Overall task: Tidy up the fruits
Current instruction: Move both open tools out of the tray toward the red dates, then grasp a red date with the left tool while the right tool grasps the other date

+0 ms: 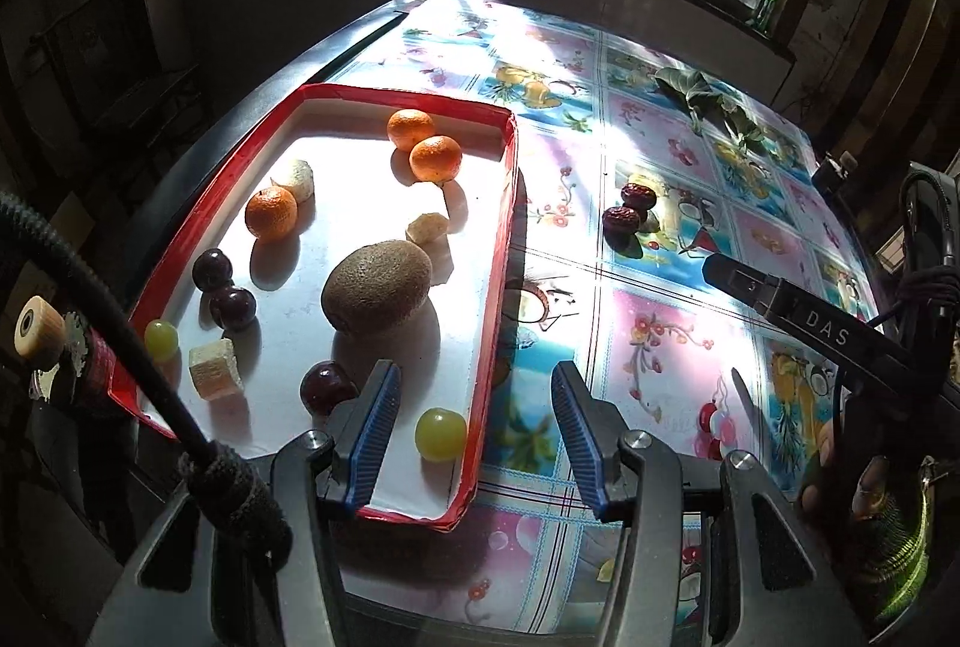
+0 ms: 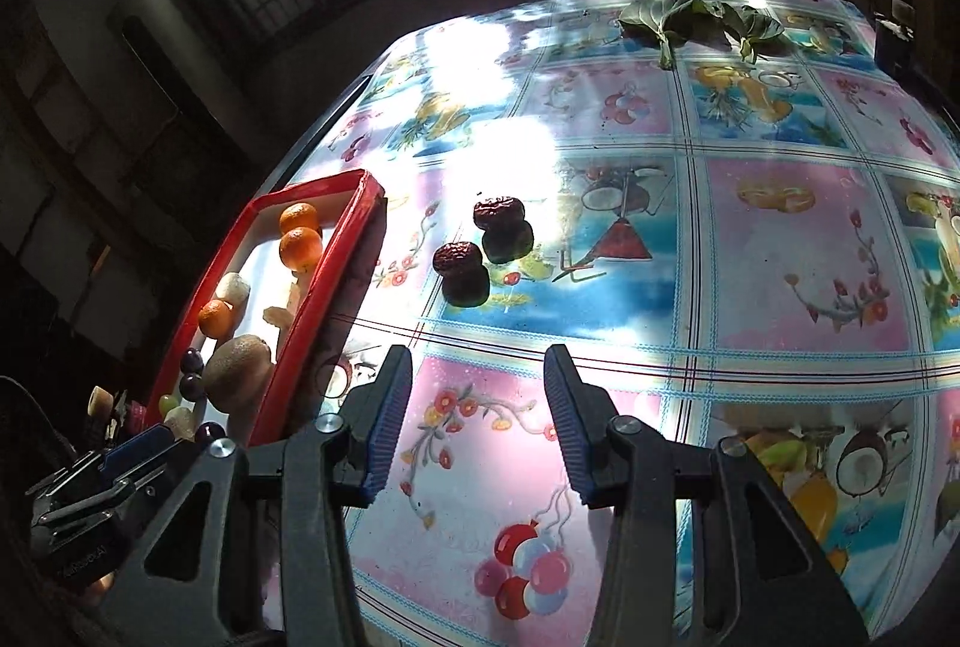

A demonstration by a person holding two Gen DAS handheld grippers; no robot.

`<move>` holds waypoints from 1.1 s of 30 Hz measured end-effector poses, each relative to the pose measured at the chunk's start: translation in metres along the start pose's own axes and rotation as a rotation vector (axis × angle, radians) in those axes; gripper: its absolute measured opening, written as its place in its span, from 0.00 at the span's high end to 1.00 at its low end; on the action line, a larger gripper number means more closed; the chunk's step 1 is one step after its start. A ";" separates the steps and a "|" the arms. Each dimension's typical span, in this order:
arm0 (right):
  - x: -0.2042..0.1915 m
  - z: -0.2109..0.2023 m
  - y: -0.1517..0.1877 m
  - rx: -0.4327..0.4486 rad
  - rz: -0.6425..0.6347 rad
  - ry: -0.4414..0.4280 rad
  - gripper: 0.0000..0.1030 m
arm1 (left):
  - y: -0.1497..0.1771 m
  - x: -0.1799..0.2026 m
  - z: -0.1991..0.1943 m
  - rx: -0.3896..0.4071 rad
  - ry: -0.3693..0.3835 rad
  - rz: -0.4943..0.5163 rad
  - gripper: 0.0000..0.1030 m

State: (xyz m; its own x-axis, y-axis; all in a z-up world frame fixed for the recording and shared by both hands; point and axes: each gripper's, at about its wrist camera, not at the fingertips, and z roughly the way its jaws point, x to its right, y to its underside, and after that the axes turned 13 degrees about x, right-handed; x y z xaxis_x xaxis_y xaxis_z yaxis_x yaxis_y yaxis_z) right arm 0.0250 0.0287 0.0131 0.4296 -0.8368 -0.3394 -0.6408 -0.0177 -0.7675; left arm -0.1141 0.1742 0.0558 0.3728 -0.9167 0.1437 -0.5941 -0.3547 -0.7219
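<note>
Left wrist view: left gripper (image 1: 474, 422) is spread wide, holding nothing, over the red tray (image 1: 503, 239). Right gripper (image 2: 480, 422) is spread too, two dates (image 2: 459, 258) at twelve o'clock.

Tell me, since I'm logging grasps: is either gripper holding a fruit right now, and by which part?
Nothing is held. The left gripper and the right gripper both stand open and empty, and the two red dates lie untouched on the table.

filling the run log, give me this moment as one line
left gripper: open, empty | right gripper: open, empty | tray: kiwi, oranges, grapes | dates: on cloth, outside tray
</note>
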 end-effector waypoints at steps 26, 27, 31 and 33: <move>0.055 -0.014 -0.037 0.080 0.101 0.056 0.68 | -0.043 0.081 0.122 -0.120 0.064 -0.006 0.47; 0.059 -0.021 -0.034 0.084 0.117 0.055 0.68 | -0.044 0.086 0.130 -0.132 0.057 -0.003 0.47; 0.062 -0.040 -0.019 0.084 0.141 0.040 0.68 | -0.048 0.093 0.152 -0.126 0.020 0.001 0.52; 0.061 -0.045 -0.014 0.078 0.137 0.033 0.68 | -0.051 0.091 0.154 -0.133 0.030 -0.012 0.73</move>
State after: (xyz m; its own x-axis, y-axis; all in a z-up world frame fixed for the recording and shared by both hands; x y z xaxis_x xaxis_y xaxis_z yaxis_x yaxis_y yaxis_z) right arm 0.0318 -0.0468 0.0274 0.3199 -0.8458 -0.4270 -0.6398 0.1395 -0.7558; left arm 0.0600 0.1368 0.0016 0.3603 -0.9166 0.1734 -0.6796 -0.3852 -0.6242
